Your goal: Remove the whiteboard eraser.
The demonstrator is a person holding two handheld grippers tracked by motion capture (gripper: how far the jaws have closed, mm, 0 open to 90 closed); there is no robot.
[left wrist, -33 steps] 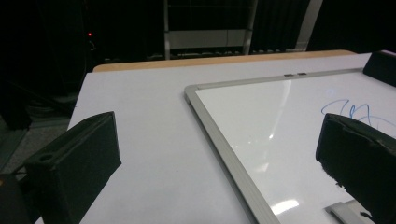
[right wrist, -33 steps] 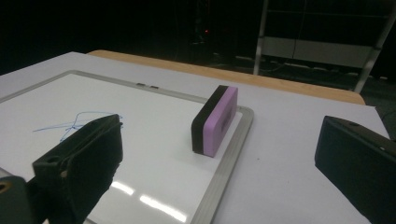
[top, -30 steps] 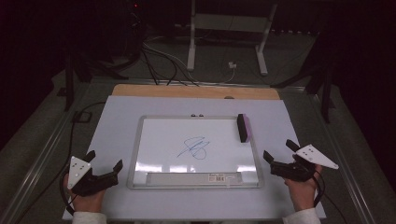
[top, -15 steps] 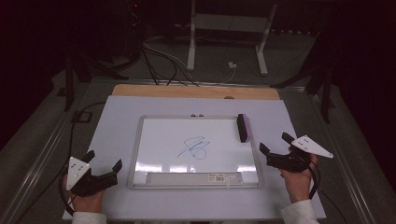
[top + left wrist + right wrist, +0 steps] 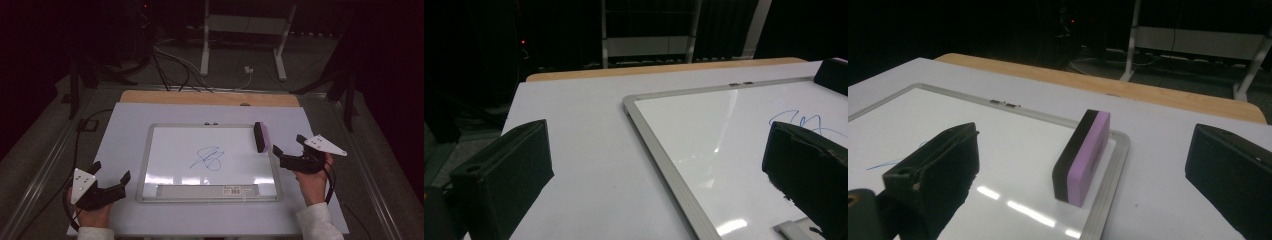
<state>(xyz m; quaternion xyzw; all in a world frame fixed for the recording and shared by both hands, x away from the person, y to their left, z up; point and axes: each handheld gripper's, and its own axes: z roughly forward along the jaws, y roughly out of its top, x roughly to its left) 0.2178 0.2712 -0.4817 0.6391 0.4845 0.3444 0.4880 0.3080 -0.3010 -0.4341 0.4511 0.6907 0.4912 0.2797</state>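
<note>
A silver-framed whiteboard (image 5: pixel 165 150) lies flat at the middle of the white table top, with a blue scribble (image 5: pixel 207 159) on it. A black and purple eraser (image 5: pixel 261 136) stands on its long edge at the board's right rim. My right gripper (image 5: pixel 287 144) is open just right of the eraser and apart from it. In the right gripper view the eraser (image 5: pixel 1080 155) sits ahead between the open jaws of that gripper (image 5: pixel 1087 140). My left gripper (image 5: pixel 111 171) rests open near the board's front left corner. The left gripper view has the board (image 5: pixel 724 130) and scribble (image 5: pixel 804 122) ahead.
The white table top (image 5: pixel 120 130) ends in a wooden strip (image 5: pixel 200 98) at the back. A grey tray strip (image 5: pixel 207 190) runs along the board's front edge. Cables (image 5: pixel 170 65) and a metal stand (image 5: pixel 205 45) sit on the dark floor beyond.
My right gripper has moved forward and left, closer to the eraser. The left gripper has stayed where it was.
</note>
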